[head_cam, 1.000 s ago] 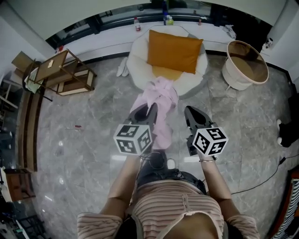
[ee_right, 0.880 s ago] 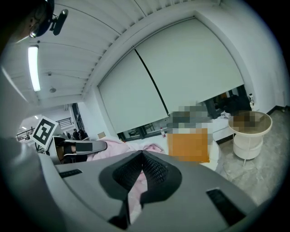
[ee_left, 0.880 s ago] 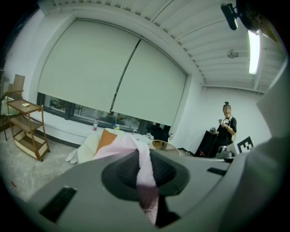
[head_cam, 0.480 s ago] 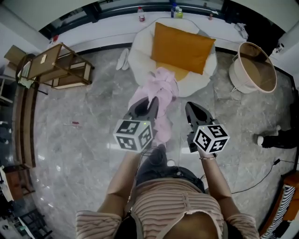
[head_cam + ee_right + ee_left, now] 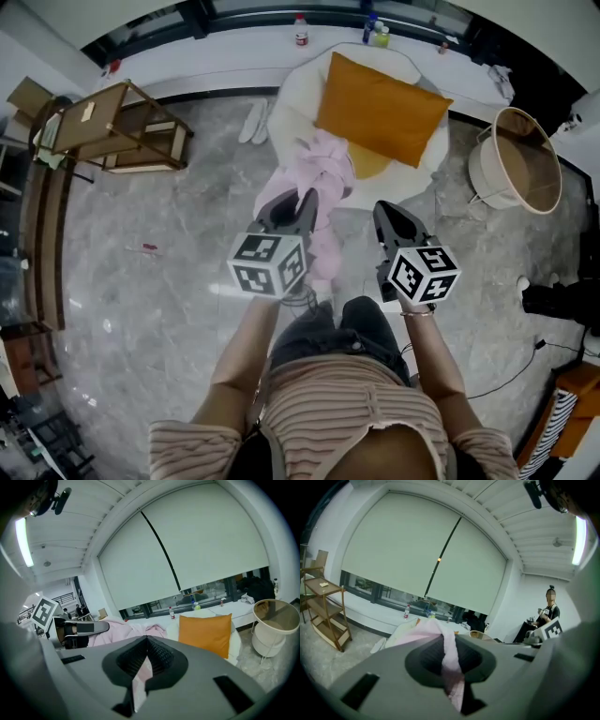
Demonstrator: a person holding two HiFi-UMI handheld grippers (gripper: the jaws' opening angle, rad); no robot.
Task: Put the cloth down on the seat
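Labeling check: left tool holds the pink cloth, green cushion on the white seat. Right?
The cushion is orange, not green; head view shows it. The left tool does hold the pink cloth; cushion does sit on the white seat.

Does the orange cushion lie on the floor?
No, the orange cushion rests on the white seat, clear of the grey floor.

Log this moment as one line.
left gripper: shut on pink cloth | right gripper: jaws together | status: not yet down on white seat
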